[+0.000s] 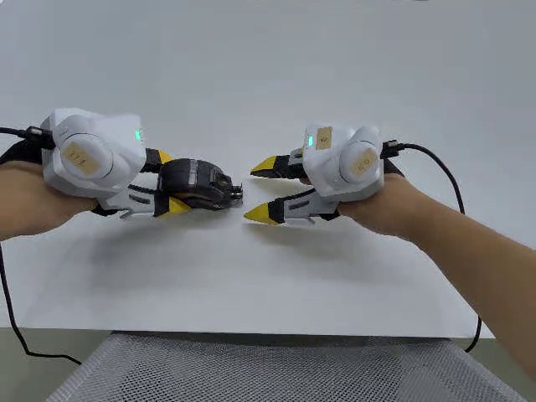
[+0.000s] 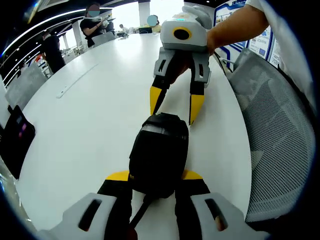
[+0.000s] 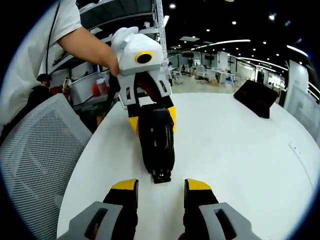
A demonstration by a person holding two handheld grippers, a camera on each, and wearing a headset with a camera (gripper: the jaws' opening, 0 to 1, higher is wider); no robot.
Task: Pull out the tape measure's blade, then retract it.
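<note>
A black tape measure [image 1: 194,184] hangs just above the white table [image 1: 268,75], held by its body in my left gripper [image 1: 172,182], which is shut on it. Its blade is wound in, with only the end hook [image 1: 237,194] poking out toward the right. My right gripper [image 1: 252,193] faces it from the right, open, its yellow fingertips [image 1: 255,170] a short gap from the hook. In the right gripper view the hook [image 3: 161,176] sits just ahead of my open right gripper [image 3: 161,186], with nothing between the jaws. In the left gripper view the tape measure [image 2: 159,152] rises between the left fingers.
A mesh chair [image 1: 276,368] stands against the table's near edge. Black cables [image 1: 444,180] trail from both grippers. A black device [image 3: 257,97] lies on the far side of the table. People stand at the far end of the room [image 2: 95,22].
</note>
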